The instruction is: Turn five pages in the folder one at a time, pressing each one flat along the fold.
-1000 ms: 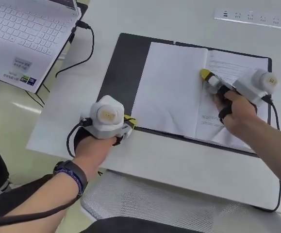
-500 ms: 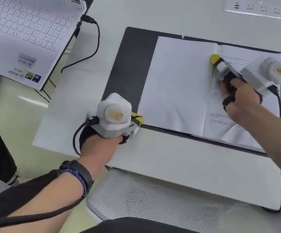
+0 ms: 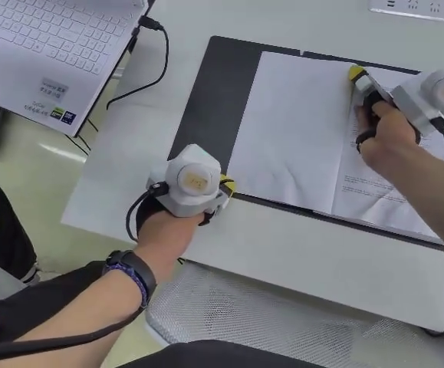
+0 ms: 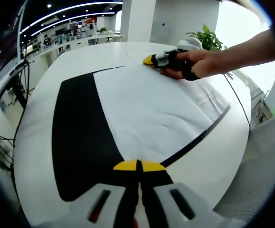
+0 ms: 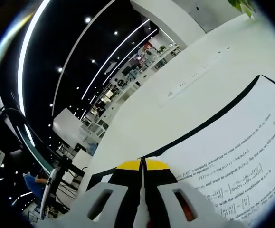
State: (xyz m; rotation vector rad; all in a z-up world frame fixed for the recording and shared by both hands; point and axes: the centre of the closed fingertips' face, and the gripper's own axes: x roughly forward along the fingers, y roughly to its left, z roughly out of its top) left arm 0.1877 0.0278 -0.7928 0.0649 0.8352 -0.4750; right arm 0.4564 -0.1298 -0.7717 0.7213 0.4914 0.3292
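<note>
The black folder [image 3: 210,100] lies open on the white table. A blank white page [image 3: 298,130] lies turned on its left half, and a printed page [image 3: 386,192] lies on its right half. My right gripper [image 3: 357,74] is shut, its yellow tips down on the paper at the fold, close to the folder's far edge. In the right gripper view the shut tips [image 5: 142,165] rest beside the printed page [image 5: 232,161]. My left gripper [image 3: 225,188] is shut and empty, resting on the folder's near left corner; its tips [image 4: 138,166] sit on the black cover [image 4: 80,142].
A white laptop [image 3: 45,46] sits at the far left with a black cable [image 3: 141,77] trailing over the table. A power strip [image 3: 421,9] lies beyond the folder. A grey mesh chair seat [image 3: 268,322] is below the table's near edge.
My right gripper has slid along the fold toward the folder's far edge. The left gripper has stayed at the near left corner. The head camera has shifted.
</note>
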